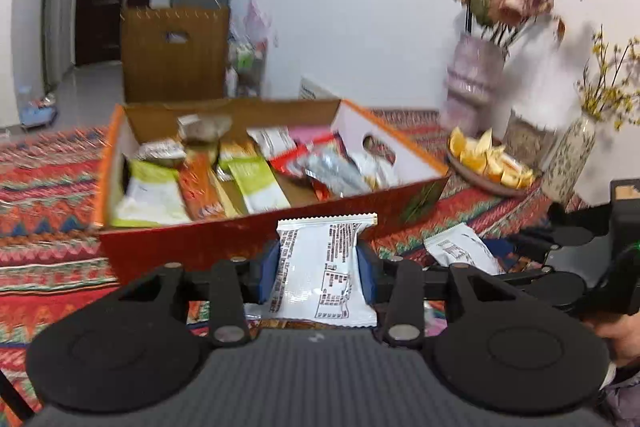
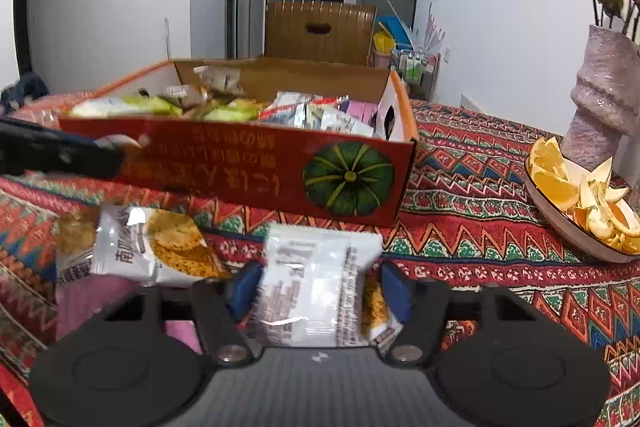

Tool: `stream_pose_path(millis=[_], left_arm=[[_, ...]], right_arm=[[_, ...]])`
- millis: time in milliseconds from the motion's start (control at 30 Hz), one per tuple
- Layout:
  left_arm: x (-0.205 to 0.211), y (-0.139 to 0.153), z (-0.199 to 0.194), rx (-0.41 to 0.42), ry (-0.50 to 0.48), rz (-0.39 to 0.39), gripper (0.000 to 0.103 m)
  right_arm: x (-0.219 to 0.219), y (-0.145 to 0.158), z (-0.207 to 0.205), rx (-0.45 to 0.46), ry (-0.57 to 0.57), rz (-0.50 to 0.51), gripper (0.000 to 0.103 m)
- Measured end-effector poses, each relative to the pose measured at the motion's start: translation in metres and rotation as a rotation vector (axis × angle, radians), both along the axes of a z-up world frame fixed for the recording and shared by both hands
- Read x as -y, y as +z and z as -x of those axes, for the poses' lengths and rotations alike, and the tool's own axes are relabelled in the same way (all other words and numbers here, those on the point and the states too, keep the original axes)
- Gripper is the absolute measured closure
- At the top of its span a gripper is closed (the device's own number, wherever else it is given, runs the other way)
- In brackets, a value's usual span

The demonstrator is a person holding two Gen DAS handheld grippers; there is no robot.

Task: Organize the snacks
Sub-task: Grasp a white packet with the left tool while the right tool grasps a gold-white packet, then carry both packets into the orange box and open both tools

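Left wrist view: your left hand-held gripper (image 1: 324,269) is clamped on a white snack packet (image 1: 320,267), its blue pads (image 1: 272,267) pressing in on both sides so the wrapper pinches at the waist. The packet shows its back, with blocks of small black print and a table too blurred to read. It is held just in front of the red box (image 1: 240,239), whose open top shows green, orange, red and silver packets packed together. A second white packet (image 1: 460,251) lies on the patterned cloth (image 1: 48,187) of the tabletop to the right, near your right tool.

Right wrist view: your right hand-held gripper (image 2: 320,287) has its jaws apart around another white packet (image 2: 312,287), which lies on the tabletop cloth; the left pad looks to be at its edge, the right pad stands clear of it. Its print is too smeared to read. Just left lies a packet (image 2: 160,247) picturing yellow crisps, with dark Chinese characters down its side. The box's red wall (image 2: 240,167) carries gold characters, seen upside down, and a green pumpkin picture (image 2: 349,179). A bowl (image 2: 560,223) of orange peel sits to the right, beside a pink vase (image 2: 600,95).
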State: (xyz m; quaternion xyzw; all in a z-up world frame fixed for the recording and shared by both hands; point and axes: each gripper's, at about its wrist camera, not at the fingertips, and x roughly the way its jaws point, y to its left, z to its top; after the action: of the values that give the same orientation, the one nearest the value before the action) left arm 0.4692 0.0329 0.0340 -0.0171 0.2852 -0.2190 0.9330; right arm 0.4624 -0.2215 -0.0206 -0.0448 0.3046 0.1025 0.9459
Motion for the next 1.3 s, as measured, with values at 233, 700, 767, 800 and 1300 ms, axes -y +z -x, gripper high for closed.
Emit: stream_pose_path(millis=[233, 700, 767, 800, 1300], left_arm=[[-0.003, 0.017, 0.081, 0.002, 0.124, -0.040, 0.063], [0.018, 0.002, 0.272, 0.000, 0.345, -0.062, 0.063], [0.020, 0.000, 0.279, -0.006, 0.348, -0.068, 0.063], [0.020, 0.000, 0.283, -0.002, 0.349, -0.069, 0.063], [0.016, -0.010, 0.299, 0.000, 0.348, -0.052, 0.062]], right_arm=[[0.016, 0.029, 0.064, 0.068, 0.033, -0.117, 0.052], [0.040, 0.038, 0.258, 0.078, 0.215, -0.189, 0.052], [0.044, 0.034, 0.263, 0.070, 0.195, -0.236, 0.052], [0.047, 0.034, 0.262, 0.072, 0.176, -0.244, 0.051], [0.026, 0.006, 0.264, 0.063, 0.103, -0.059, 0.039]])
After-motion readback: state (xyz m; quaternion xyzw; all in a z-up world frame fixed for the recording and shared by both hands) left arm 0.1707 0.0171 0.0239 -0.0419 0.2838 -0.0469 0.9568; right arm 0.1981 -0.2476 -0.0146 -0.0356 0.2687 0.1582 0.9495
